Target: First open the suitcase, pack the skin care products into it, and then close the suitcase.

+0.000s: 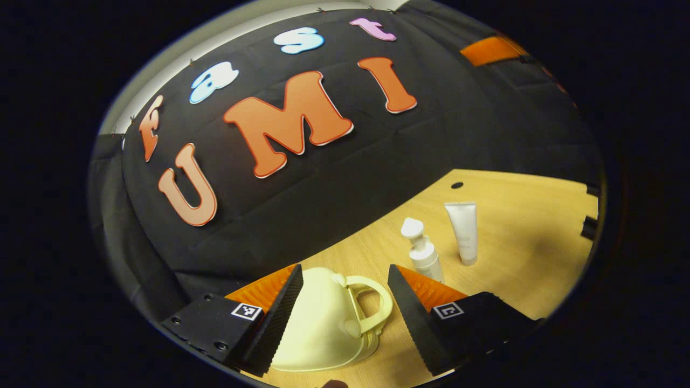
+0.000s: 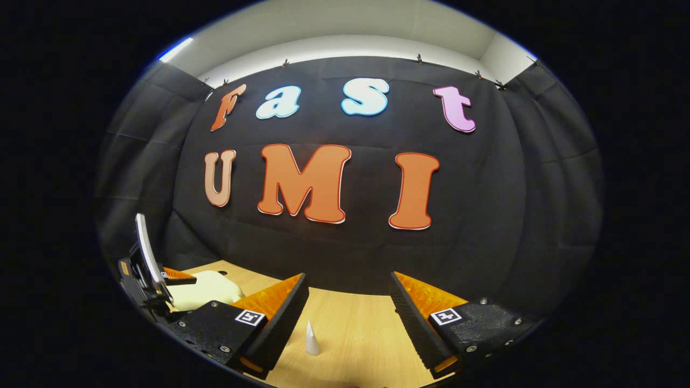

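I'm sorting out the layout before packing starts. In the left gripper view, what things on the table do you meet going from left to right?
Suitcase → pump bottle → tube, all on the table.

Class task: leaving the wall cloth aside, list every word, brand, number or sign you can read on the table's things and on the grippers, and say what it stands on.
White tube: any print is too small to read.
Pump bottle: no text visible.
Suitcase: no text visible.
Square markers on the left gripper and the right gripper: coded patterns, no words.
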The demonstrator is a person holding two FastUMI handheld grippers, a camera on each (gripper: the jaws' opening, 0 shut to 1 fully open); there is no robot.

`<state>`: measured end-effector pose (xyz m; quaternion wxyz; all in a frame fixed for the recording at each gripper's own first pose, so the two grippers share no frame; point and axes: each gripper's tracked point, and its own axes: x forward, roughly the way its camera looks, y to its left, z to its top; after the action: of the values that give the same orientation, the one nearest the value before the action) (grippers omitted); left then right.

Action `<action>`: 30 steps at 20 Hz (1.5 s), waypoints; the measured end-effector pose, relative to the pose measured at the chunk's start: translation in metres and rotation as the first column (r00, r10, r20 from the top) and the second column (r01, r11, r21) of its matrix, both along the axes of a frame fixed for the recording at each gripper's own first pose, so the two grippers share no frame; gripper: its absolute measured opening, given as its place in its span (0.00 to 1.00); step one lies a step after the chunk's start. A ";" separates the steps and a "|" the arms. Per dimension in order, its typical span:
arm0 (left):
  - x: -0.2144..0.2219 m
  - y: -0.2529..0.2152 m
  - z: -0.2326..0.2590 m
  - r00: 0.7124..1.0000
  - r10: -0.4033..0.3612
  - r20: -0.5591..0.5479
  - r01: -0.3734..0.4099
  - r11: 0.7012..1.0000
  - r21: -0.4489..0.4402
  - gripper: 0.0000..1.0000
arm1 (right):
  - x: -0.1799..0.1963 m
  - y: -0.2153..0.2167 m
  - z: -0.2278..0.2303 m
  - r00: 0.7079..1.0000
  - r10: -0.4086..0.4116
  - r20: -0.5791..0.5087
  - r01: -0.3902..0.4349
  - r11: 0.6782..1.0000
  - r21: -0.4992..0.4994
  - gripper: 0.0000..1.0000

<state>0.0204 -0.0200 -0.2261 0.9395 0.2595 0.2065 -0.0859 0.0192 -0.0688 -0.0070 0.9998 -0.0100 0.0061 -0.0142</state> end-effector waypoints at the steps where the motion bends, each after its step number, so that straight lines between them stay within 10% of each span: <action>1: -0.001 0.003 -0.015 0.999 -0.017 -0.040 0.018 1.000 0.020 0.99 | 0.002 -0.002 -0.004 1.000 -0.014 -0.007 0.014 1.000 -0.004 0.96; 11: 0.007 0.018 -0.105 0.974 -0.078 -0.212 0.114 0.980 0.165 0.99 | 0.013 -0.009 -0.002 0.995 -0.093 -0.021 0.092 0.995 -0.044 0.96; 21: 0.021 0.017 -0.131 0.960 -0.123 -0.252 0.215 0.898 0.383 0.91 | 0.020 -0.008 -0.007 0.992 -0.120 -0.030 0.118 0.992 -0.047 0.96; 23: 0.021 0.011 -0.141 0.952 -0.128 -0.278 0.232 0.895 0.382 0.70 | 0.020 -0.005 -0.008 0.993 -0.115 -0.028 0.114 0.992 -0.048 0.96; 25: 0.016 0.007 -0.138 0.952 -0.130 -0.278 0.242 0.876 0.418 0.25 | 0.021 -0.005 -0.008 0.994 -0.108 -0.029 0.107 0.993 -0.052 0.96; 30: 0.028 0.000 -0.112 0.975 -0.100 -0.201 0.173 0.904 0.390 0.05 | 0.020 -0.008 -0.007 0.996 -0.089 -0.021 0.087 0.995 -0.046 0.96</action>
<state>0.0484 -0.0199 -0.3383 0.8349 0.4538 0.2832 -0.1296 0.0396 -0.0765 -0.0144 0.9976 -0.0326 0.0179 -0.0583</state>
